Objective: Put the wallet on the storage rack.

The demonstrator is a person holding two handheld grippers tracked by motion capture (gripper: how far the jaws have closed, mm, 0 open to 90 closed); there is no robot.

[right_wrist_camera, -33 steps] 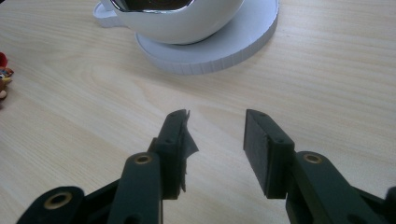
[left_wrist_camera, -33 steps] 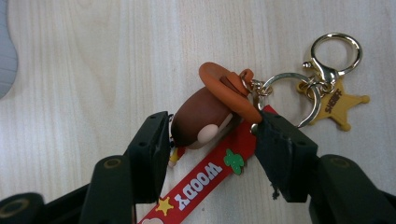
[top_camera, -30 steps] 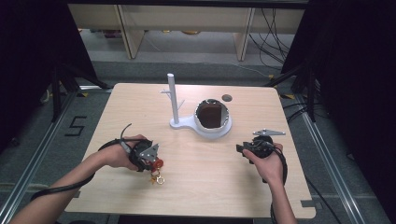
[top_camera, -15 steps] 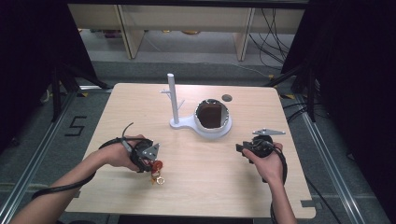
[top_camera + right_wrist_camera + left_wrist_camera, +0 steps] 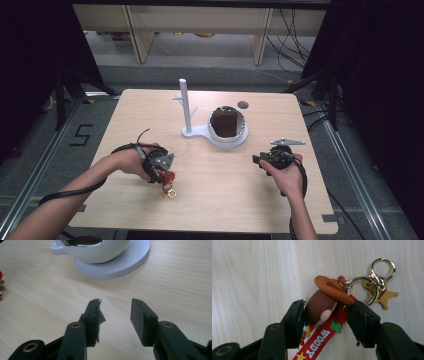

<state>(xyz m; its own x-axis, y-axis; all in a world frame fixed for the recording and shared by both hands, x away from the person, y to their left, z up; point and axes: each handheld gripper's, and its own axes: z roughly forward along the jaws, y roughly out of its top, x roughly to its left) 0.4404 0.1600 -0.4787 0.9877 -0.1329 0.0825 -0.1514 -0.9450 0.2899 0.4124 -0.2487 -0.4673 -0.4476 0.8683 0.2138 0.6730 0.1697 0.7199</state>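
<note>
A keychain lies on the wooden table: a brown-headed cowboy figure with an orange hat, a red "WOODY" strap, gold rings and a gold star charm. My left gripper is shut on the figure, one jaw against the head and the other against the hat brim and strap. From above, the left gripper sits at the front left with the keychain under its tips. My right gripper rests at the front right. In its own view the right gripper is open, holding nothing.
A white stand with an upright post and a white bowl with a dark inside stands at the table's middle back. The bowl lies just ahead of my right jaws. A small dark disc sits behind it.
</note>
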